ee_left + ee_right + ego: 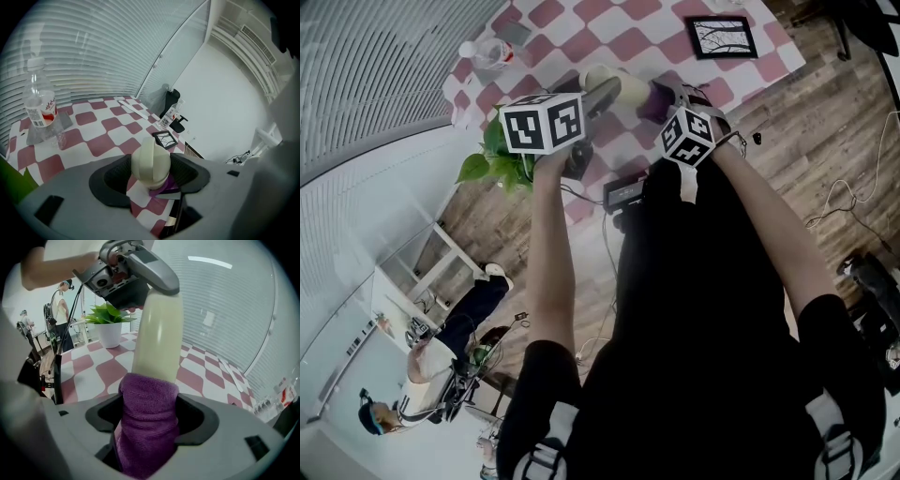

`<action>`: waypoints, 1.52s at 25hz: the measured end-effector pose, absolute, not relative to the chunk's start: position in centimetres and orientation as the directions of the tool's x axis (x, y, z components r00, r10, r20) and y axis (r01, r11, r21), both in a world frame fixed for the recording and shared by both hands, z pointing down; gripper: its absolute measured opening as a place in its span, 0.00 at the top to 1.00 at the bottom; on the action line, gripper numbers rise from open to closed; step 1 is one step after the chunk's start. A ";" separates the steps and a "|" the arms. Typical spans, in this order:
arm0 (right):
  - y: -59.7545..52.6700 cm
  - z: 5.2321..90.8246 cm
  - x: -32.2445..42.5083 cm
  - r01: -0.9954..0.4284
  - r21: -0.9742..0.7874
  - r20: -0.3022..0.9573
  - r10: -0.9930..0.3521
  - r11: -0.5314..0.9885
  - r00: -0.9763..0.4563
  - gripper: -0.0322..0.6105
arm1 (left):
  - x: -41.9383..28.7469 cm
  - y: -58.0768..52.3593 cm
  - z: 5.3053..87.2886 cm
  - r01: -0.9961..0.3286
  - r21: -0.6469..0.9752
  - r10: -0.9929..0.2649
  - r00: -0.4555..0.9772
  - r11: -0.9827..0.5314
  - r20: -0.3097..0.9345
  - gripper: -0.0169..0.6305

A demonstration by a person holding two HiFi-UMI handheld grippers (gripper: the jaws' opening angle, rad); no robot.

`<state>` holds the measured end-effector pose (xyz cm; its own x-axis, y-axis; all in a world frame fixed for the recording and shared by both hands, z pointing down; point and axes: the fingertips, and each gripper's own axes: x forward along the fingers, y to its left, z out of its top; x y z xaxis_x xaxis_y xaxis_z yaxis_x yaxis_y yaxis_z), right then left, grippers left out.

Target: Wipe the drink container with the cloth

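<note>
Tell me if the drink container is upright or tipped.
Tipped: the drink container lies sideways above the table, left gripper clamping one end, right gripper holding cloth against it.

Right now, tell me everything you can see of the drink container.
The drink container is a smooth, cream-coloured cylinder, matte like plastic, with a domed cap crossed by a raised band. It is lifted off the checkered table and spans the gap between the two grippers. The left gripper is shut on its cap end. The purple cloth, clamped in the right gripper, wraps its other end. No label or dirt shows.
</note>
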<state>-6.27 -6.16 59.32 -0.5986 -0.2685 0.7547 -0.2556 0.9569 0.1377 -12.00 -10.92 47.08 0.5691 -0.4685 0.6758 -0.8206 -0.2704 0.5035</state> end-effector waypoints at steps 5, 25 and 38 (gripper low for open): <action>-6.2 59.6 -6.0 -0.268 0.139 0.761 -0.276 0.953 -0.587 0.43 | -11.9 -10.7 47.1 -0.824 0.502 -0.465 0.564 -0.263 0.682 0.54; -7.6 51.3 -10.7 -0.305 0.104 0.610 -0.303 0.947 -0.733 0.43 | -11.3 -9.9 46.8 -0.843 0.458 -0.442 0.539 -0.284 0.717 0.54; -6.6 47.7 -9.2 -0.334 0.145 0.538 -0.358 0.931 -0.763 0.59 | -11.0 -9.5 46.5 -0.838 0.425 -0.426 0.542 -0.343 0.725 0.54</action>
<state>-9.17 -6.57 47.74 -0.7633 -0.3580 0.5378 -0.3344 0.9312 0.1451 -11.04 -9.45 46.53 0.5421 -0.4256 0.7246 -0.8376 -0.3427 0.4254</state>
